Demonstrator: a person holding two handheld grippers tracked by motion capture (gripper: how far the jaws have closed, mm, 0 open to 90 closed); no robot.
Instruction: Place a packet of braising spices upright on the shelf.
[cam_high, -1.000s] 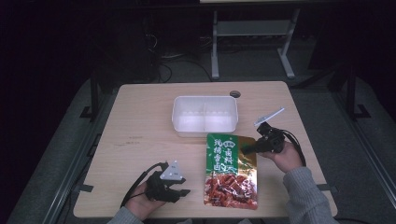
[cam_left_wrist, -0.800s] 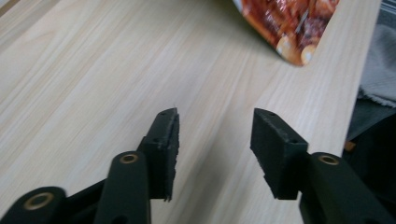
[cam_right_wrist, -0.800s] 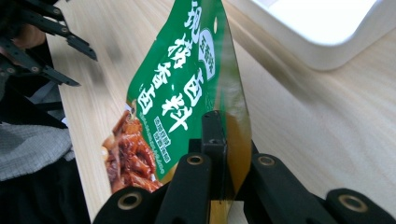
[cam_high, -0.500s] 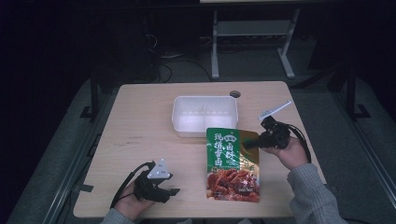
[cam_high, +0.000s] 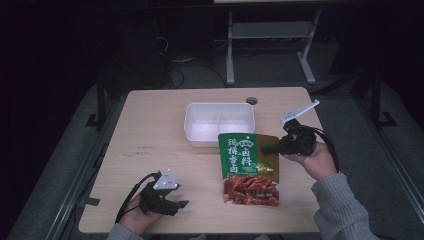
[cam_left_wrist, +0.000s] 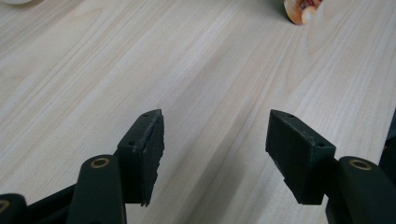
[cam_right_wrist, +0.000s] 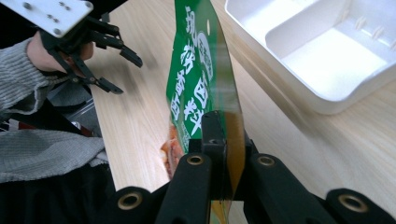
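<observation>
Green seasoning pouch (cam_high: 249, 169) sits pinched at its right edge in our right gripper (cam_high: 270, 148); our left gripper (cam_high: 181, 204), fingers just spreading, holds nothing at the near-left counter (cam_high: 150, 130).

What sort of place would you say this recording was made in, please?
Probably a lab or workshop set up for recording, not a kitchen: a bare wooden table in a dark room, cables on the floor and a metal stand behind it, with handheld grippers working a seasoning pouch beside a white tray.
</observation>
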